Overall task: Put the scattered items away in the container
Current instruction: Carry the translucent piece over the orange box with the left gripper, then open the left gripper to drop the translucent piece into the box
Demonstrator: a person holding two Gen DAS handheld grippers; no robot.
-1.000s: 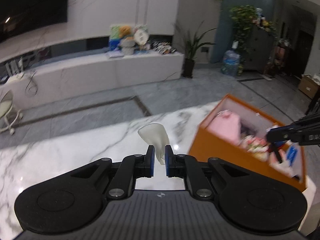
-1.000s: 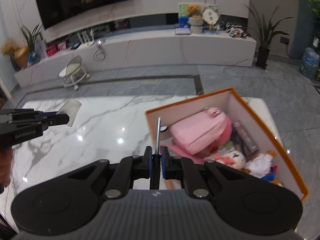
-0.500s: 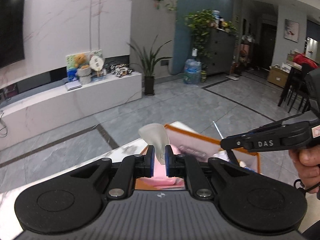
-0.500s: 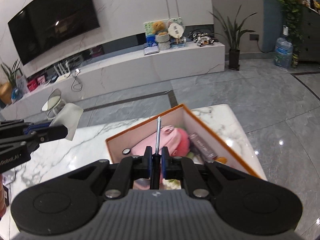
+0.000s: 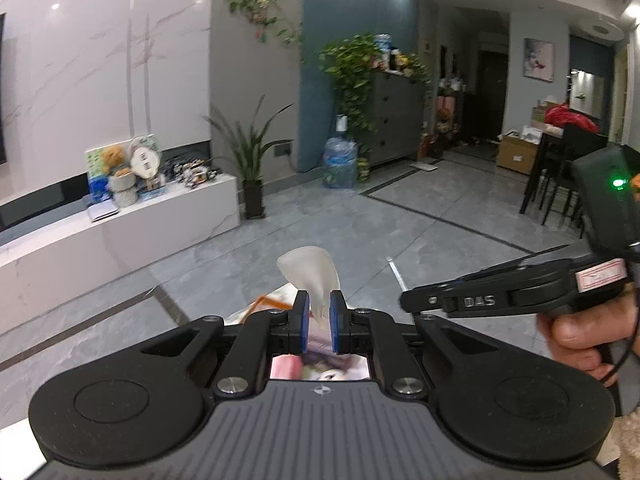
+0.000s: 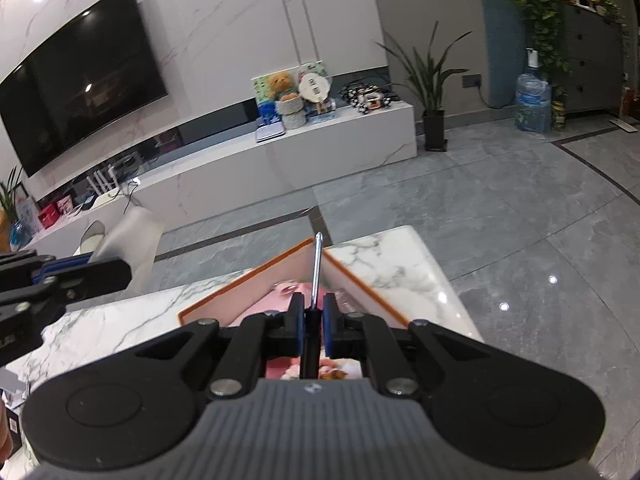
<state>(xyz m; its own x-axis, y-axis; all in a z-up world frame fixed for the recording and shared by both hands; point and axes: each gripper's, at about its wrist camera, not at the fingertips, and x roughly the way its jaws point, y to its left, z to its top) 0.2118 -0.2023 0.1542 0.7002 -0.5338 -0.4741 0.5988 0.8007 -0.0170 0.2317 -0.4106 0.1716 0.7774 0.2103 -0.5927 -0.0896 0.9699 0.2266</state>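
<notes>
Container first: the orange-rimmed box (image 6: 256, 280) sits on your white marble table (image 6: 392, 264), with a pink bag (image 6: 280, 368) and other small things visible inside it below your tools. Your left gripper (image 5: 319, 312) pinches a pale translucent scoop (image 5: 310, 272) (broad end pointing away from you) above the box. Your right gripper (image 6: 313, 320) is clamped on a screwdriver (image 6: 316, 268), its metal shaft reaching out over the box's far rim.

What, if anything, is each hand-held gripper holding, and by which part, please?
The left hand-held gripper pinches a translucent white scoop-like piece by its narrow lower end. The right hand-held gripper clamps a screwdriver at the handle, shaft pointing forward.
</notes>
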